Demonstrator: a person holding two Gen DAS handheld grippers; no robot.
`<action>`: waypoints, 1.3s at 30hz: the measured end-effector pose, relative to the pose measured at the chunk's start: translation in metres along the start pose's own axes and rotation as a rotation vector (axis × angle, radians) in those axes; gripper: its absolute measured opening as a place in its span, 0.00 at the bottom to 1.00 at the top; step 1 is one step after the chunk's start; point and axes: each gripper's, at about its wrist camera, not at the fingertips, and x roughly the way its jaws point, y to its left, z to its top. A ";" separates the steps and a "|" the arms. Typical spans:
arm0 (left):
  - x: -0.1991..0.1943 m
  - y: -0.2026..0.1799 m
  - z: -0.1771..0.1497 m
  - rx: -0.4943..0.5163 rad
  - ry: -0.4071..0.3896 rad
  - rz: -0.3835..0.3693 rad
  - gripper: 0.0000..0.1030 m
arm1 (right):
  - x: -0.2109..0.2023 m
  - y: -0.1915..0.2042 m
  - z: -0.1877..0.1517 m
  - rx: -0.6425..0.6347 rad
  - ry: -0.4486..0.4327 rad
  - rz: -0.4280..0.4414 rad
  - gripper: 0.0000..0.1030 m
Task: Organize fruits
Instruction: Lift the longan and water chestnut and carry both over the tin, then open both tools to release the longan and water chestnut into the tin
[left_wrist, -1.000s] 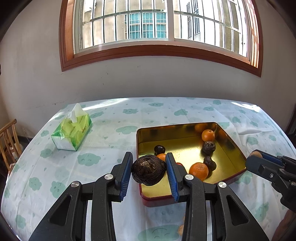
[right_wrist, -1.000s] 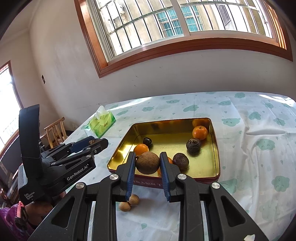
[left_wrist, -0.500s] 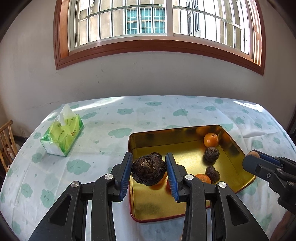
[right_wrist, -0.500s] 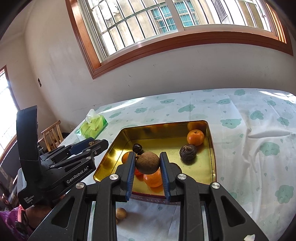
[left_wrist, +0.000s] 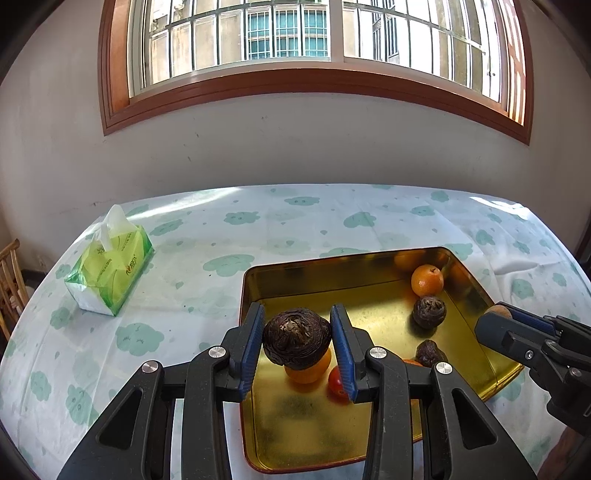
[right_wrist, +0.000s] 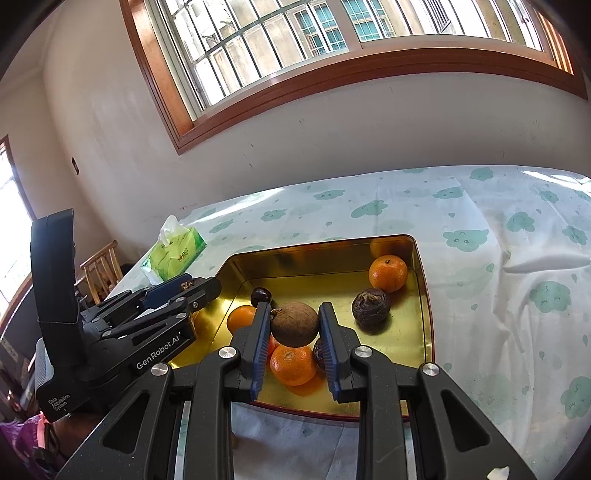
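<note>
While each tool (left_wrist: 297, 345) (right_wrist: 293, 341) grips a brown fruit (left_wrist: 296, 338) (right_wrist: 294, 324) above the tray (left_wrist: 255, 284), releasing early could probably knock the orange (right_wrist: 293, 363) at six o'clock.

Your left tool (left_wrist: 297, 341) has black arms and blue pads, around a dark brown wrinkled fruit (left_wrist: 296, 338); your right tool (right_wrist: 293, 334) matches, around a smooth brown fruit (right_wrist: 294, 324). The tray (left_wrist: 314, 439) is gold, holding bright orange mandarins (right_wrist: 388, 273). The tabletop (left_wrist: 184, 295) wears white cloth with pale green clouds; at its left edge the tissue pack (left_wrist: 110, 267) is lime green.
</note>
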 end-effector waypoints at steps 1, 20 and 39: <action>0.001 0.000 0.000 0.000 0.001 0.000 0.36 | 0.002 -0.001 0.000 0.002 0.002 0.000 0.24; 0.013 -0.002 0.000 -0.005 0.004 -0.002 0.36 | 0.018 -0.006 -0.003 0.009 0.028 0.001 0.24; 0.011 0.003 -0.002 -0.038 -0.059 0.019 0.73 | 0.012 -0.003 0.000 -0.023 -0.062 -0.050 0.49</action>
